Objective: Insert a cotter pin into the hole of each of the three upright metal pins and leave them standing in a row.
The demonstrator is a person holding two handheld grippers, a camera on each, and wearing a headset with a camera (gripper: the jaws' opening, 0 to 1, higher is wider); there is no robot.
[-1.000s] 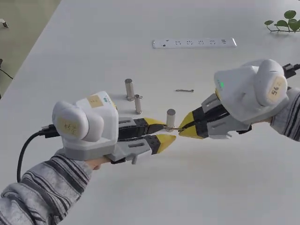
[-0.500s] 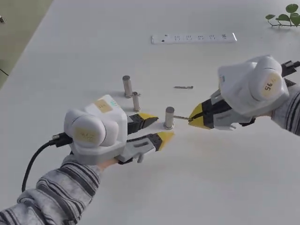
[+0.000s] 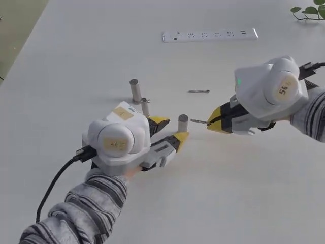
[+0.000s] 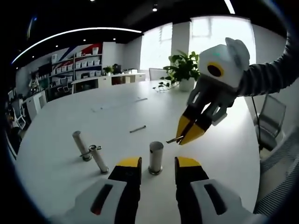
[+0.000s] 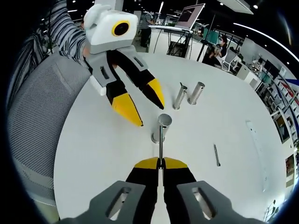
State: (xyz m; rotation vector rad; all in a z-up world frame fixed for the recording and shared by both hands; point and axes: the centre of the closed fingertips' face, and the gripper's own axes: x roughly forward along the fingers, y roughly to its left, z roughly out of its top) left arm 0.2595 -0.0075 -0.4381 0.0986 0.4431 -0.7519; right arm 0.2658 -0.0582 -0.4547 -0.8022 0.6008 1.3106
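We found the right gripper (image 3: 214,123) pinched tight on a cotter pin (image 3: 199,121), which stuck out from its yellow tips toward the nearest metal pin (image 3: 183,123). The cotter pin's free end was just beside that pin's upper part, and we could not tell whether it touched. The left gripper (image 3: 171,128) was spread wide and gripped nothing, with the nearest metal pin upright just ahead of the gap between its jaws. Beyond stood the middle metal pin (image 3: 145,107), which seemed to carry a second cotter pin (image 4: 91,150) through its top, and the far metal pin (image 3: 135,90), both upright on the white table (image 3: 76,61). A loose cotter pin (image 3: 198,91) lay flat, apart from them. A round sticker (image 3: 283,89) on the right gripper bore two digits, 56 or 95 depending on which way up we read them. The tan sticker (image 3: 116,145) on the left gripper was too blurred to read. A white power strip (image 3: 210,34) lay farther back.
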